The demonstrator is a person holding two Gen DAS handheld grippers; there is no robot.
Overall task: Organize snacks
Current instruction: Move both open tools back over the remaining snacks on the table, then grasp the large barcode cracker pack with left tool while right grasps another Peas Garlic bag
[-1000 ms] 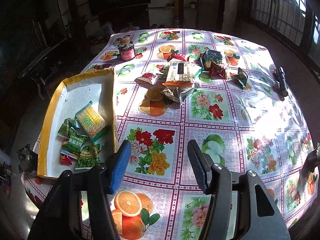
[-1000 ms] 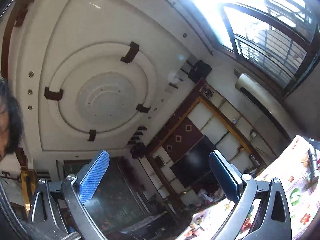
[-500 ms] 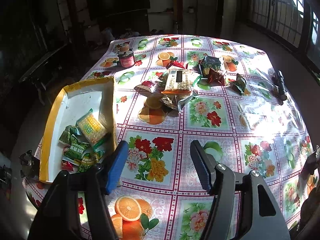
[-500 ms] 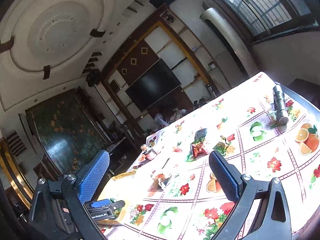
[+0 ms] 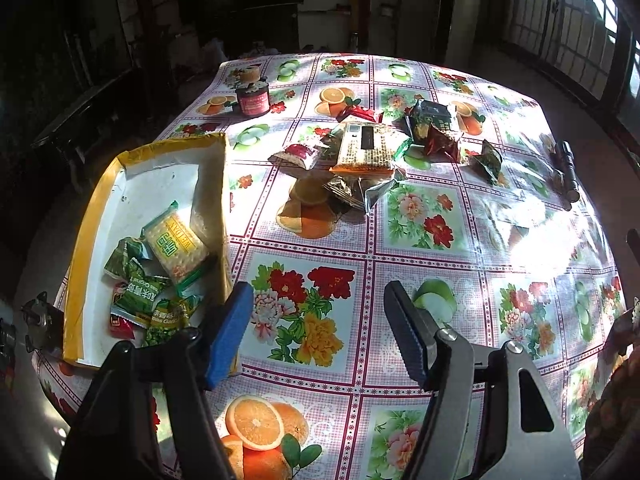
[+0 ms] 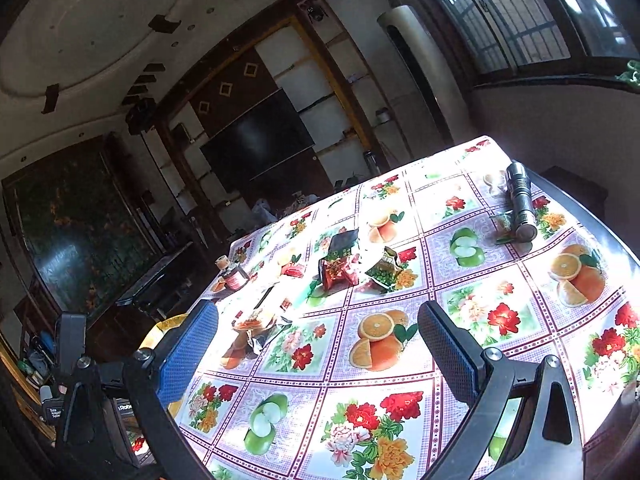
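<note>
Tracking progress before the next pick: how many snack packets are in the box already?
5 visible in the box: a yellow cracker pack against its right wall, three green packets beside and below it, a red packet at the near left. Others may lie hidden underneath.

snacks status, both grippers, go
Left gripper open, empty, above table. Right gripper open, empty. Some snacks in box; loose snack pile mid-table. Flashlight, jar off to the sides.

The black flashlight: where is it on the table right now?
The flashlight lies at the table's far right edge in the left wrist view, beyond the loose snack pile. In the right wrist view it sits upper right, beside a printed green apple.
</note>
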